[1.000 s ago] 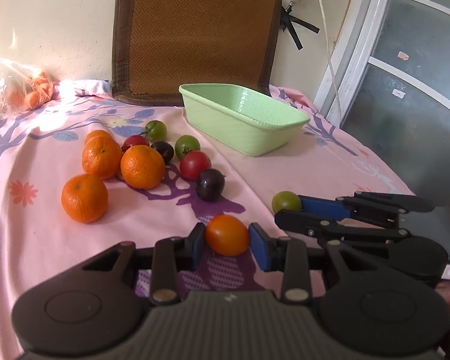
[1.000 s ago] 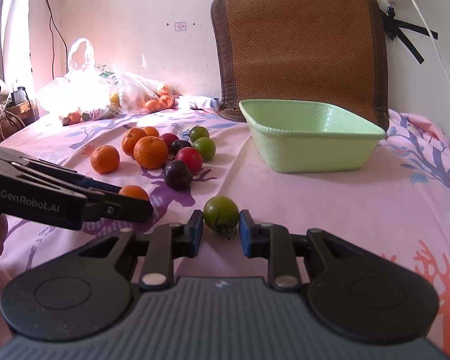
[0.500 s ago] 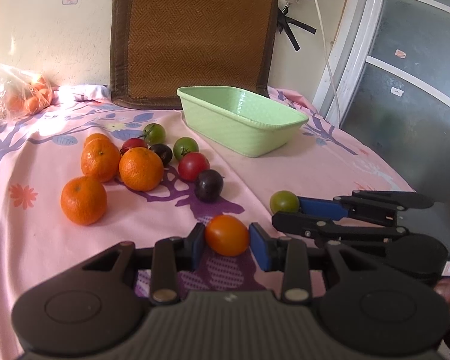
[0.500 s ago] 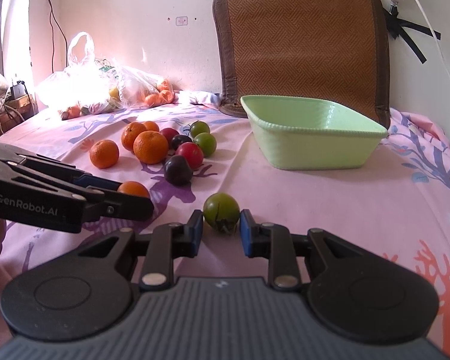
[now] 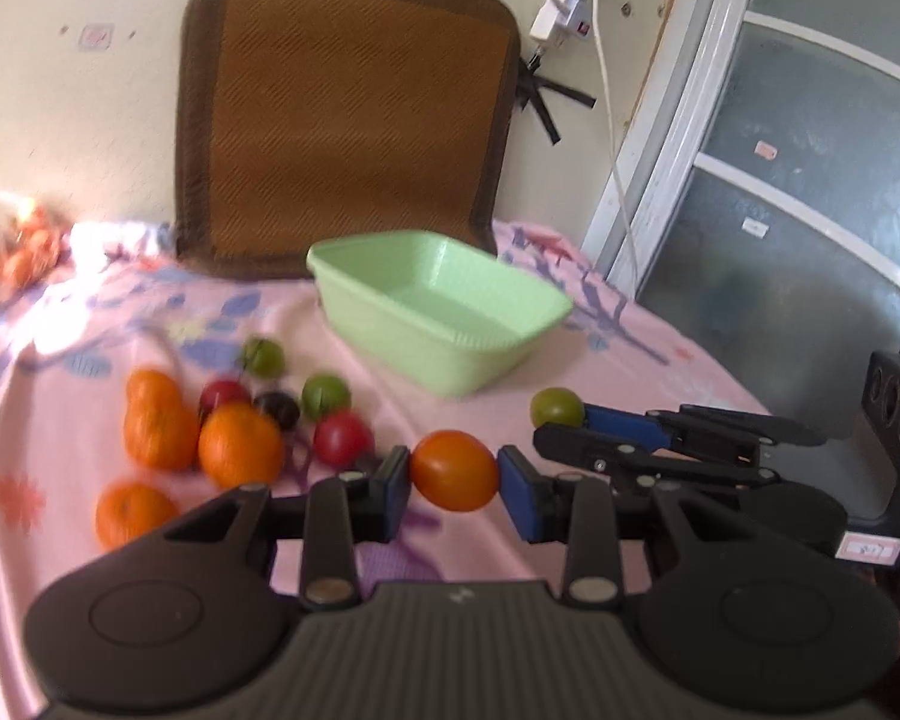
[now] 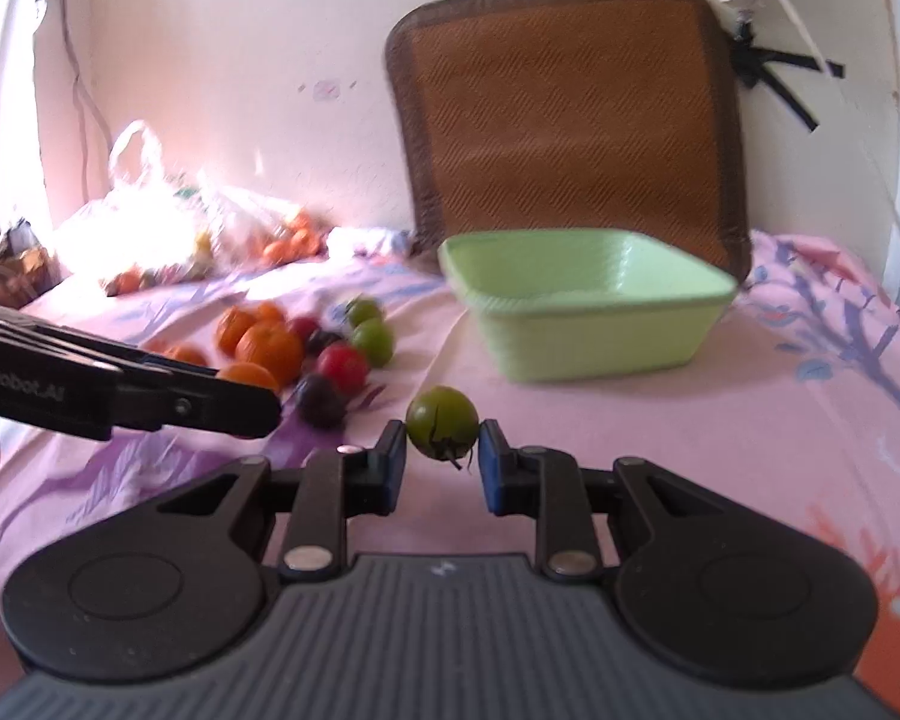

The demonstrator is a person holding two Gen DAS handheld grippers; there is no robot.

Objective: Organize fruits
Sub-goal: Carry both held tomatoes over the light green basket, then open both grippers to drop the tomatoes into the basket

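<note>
Fruit pile (image 5: 252, 420) lies left of green basin (image 5: 444, 324).

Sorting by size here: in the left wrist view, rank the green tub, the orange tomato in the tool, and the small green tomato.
1. Green tub
2. Orange tomato, though nearness enlarges it
3. Small green tomato

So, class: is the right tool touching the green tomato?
Touching. The right wrist view shows the right tool with both blue pads pressed against the sides of the green tomato.

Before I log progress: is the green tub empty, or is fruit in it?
Empty: the green tub shows only bare floor in both views.
</note>
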